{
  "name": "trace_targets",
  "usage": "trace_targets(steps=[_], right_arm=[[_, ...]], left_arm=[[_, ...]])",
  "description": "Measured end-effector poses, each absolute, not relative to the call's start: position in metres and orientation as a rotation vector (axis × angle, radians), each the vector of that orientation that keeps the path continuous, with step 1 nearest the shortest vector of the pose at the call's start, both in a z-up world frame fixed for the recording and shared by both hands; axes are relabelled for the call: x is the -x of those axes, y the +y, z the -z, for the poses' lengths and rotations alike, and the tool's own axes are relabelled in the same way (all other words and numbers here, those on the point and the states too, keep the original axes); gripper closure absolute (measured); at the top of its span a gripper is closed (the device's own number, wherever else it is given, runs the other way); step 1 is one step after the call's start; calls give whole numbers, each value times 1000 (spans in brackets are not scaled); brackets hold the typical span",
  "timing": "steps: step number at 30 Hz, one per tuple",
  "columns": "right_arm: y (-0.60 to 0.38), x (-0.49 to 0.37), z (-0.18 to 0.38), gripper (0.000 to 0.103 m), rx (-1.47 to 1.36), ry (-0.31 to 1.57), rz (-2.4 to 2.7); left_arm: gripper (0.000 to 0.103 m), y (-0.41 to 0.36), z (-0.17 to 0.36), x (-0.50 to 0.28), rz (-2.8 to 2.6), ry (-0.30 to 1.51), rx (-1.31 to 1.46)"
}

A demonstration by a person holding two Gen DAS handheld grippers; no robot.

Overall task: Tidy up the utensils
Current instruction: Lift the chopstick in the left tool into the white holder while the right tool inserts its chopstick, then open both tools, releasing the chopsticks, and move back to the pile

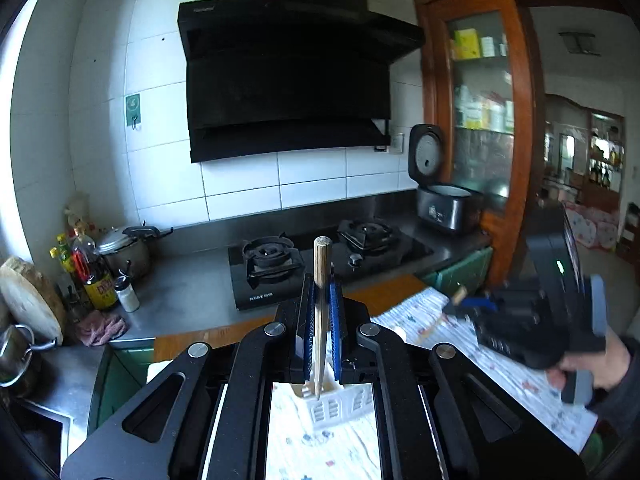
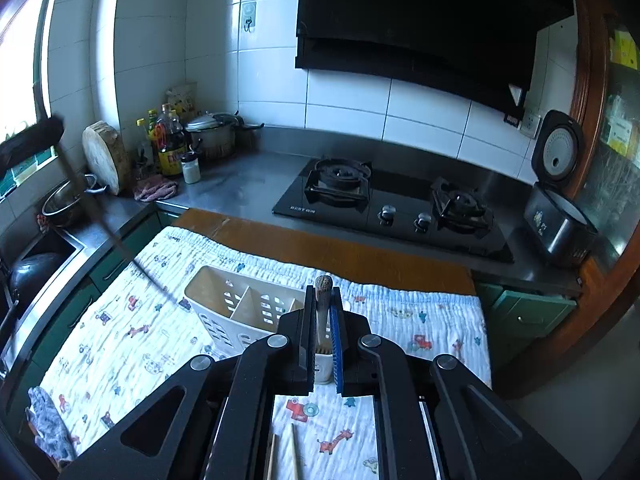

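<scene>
Left gripper (image 1: 322, 320) clamped a chopstick (image 1: 321, 304) upright, tip directly above the white holder (image 1: 334, 406); right gripper (image 2: 323, 332) gripped a utensil handle (image 2: 323, 300)

The right tongs (image 2: 323, 336) are clamped on a wooden-handled utensil (image 2: 323, 308), which stands upright between the black and blue pads. Just beyond them, a white slotted utensil caddy (image 2: 236, 312) with dividers rests on a cartoon-printed cloth (image 2: 132, 328) that covers the near part of the table (image 2: 320, 246). Two chopsticks (image 2: 294, 454) lie on the cloth at the near edge, below the tongs. A grey rag (image 2: 48, 420) sits at the near left corner. On the far counter are a black gas hob (image 2: 384, 204), an open rice cooker (image 2: 560, 216) at the right, and bottles (image 2: 170, 144) with a pot (image 2: 212, 136) at the left.
</scene>
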State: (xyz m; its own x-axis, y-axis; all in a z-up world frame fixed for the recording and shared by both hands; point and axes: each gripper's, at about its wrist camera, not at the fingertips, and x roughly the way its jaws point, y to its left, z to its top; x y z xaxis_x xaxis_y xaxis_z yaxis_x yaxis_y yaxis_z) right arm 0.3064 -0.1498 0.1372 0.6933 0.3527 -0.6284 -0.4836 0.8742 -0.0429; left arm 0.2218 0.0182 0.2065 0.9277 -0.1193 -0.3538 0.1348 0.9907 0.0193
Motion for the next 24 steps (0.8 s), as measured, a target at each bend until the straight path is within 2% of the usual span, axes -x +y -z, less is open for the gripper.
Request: trace_targets(steps=[5,11,24], right_arm=[[-148,-315,-121,96,212,687,-478],[-147,-322,-107,96,210,709,-488],[-151,-329,-90,95,181,733,-484]], left_arm=[[97,29,-197,-259,95,379,7],[97,50,-160,-290,78,462,81],[96,67,-88,-311,94,633,155]])
